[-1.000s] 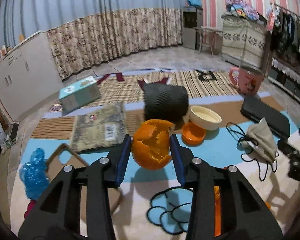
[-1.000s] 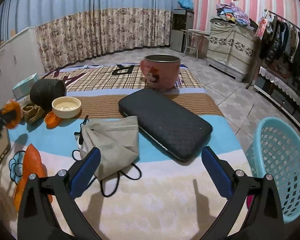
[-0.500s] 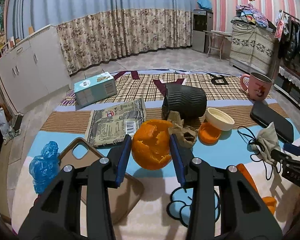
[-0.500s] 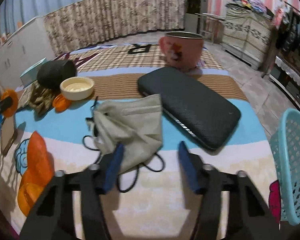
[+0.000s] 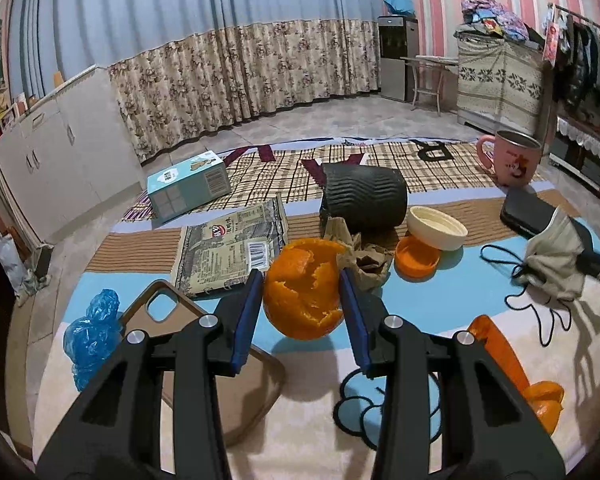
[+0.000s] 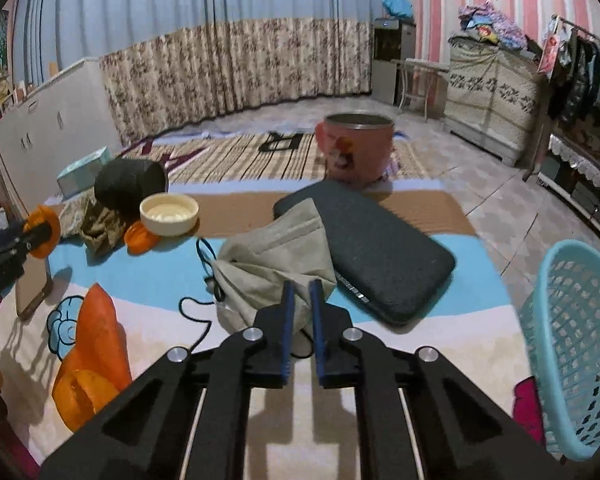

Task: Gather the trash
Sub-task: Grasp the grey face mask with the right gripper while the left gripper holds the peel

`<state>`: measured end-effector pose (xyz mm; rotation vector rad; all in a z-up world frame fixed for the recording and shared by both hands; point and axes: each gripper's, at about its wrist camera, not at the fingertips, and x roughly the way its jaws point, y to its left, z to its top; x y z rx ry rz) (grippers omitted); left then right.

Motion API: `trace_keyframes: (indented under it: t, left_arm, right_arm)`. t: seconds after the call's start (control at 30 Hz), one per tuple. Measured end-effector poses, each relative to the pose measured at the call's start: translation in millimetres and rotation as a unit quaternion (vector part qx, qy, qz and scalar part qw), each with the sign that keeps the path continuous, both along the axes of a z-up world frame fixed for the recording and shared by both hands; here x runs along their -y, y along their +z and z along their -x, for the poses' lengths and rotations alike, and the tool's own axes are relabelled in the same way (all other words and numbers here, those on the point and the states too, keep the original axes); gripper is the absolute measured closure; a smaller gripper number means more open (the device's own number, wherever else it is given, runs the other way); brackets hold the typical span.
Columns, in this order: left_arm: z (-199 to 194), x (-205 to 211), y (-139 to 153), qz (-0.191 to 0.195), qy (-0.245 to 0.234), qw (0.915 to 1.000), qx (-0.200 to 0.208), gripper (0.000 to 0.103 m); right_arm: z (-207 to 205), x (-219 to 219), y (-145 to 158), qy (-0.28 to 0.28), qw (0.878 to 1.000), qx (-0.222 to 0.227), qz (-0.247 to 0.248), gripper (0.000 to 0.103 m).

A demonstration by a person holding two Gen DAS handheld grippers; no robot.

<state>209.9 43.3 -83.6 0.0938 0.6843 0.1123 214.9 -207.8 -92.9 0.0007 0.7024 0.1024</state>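
Our right gripper (image 6: 300, 300) is pinched tight on the crumpled face mask (image 6: 276, 256), lifting it beside the black case (image 6: 376, 248). Our left gripper (image 5: 300, 296) is clamped on the orange peel (image 5: 306, 290), held above the rug (image 5: 440, 300). The blue basket (image 6: 576, 344) sits off right.

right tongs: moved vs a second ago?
Yes. The right tongs have gone forward and closed on the grey face mask; earlier they stood wide open, short of it. The black case beside it gives the fixed reference.
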Motion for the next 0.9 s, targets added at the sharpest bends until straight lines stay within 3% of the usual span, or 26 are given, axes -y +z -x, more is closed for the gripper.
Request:
trace_keyframes:
  t: [0.4, 0.7, 0.9]
  left_arm:
    - [13, 31, 40, -0.002, -0.023, 0.9992, 0.032, 0.064]
    - [28, 112, 82, 0.0, -0.085, 0.9939, 0.07, 0.064]
    - [38, 154, 90, 0.01, -0.114, 0.9905, 0.076, 0.064]
  right_arm:
    - [37, 43, 55, -0.023, 0.998, 0.065, -0.014, 0.097]
    - [68, 121, 91, -0.083, 0.992, 0.097, -0.017, 0.099]
    - [89, 171, 101, -0.119, 0.987, 0.102, -0.013, 0.099]
